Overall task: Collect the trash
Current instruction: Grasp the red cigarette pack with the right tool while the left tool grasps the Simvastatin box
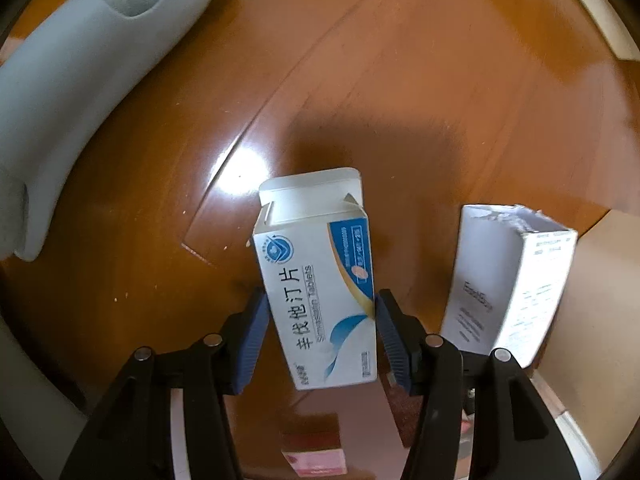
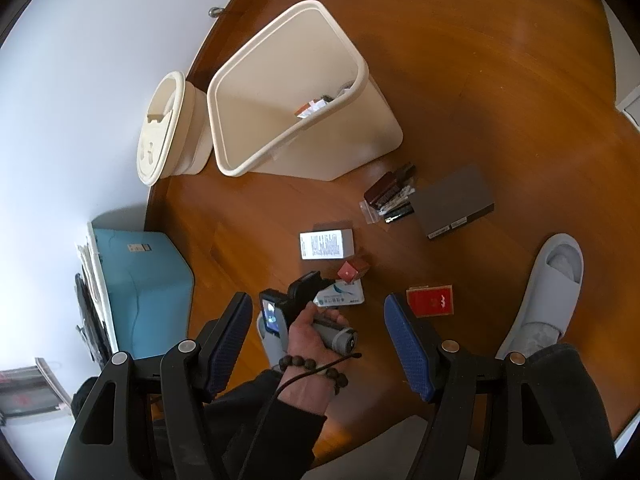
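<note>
My left gripper (image 1: 318, 316) is shut on a white-and-blue tablet box (image 1: 320, 280) with an open top flap, held just above the wooden floor. The same box (image 2: 340, 296) shows in the right wrist view in front of the left hand. A white torn-open carton (image 1: 508, 280) stands to its right; it also shows lying on the floor (image 2: 326, 244). My right gripper (image 2: 318, 320) is open and empty, high above the floor. A cream trash bin (image 2: 360, 76) leans at the back with some trash inside.
A red packet (image 2: 430, 300), a small red box (image 2: 352, 270), a grey flat box (image 2: 454, 202) and a bag of dark items (image 2: 390, 198) lie on the floor. A grey slipper (image 2: 548, 288) (image 1: 80, 80) is nearby. A second cream bin (image 2: 168, 128) and a blue box (image 2: 140, 280) stand left.
</note>
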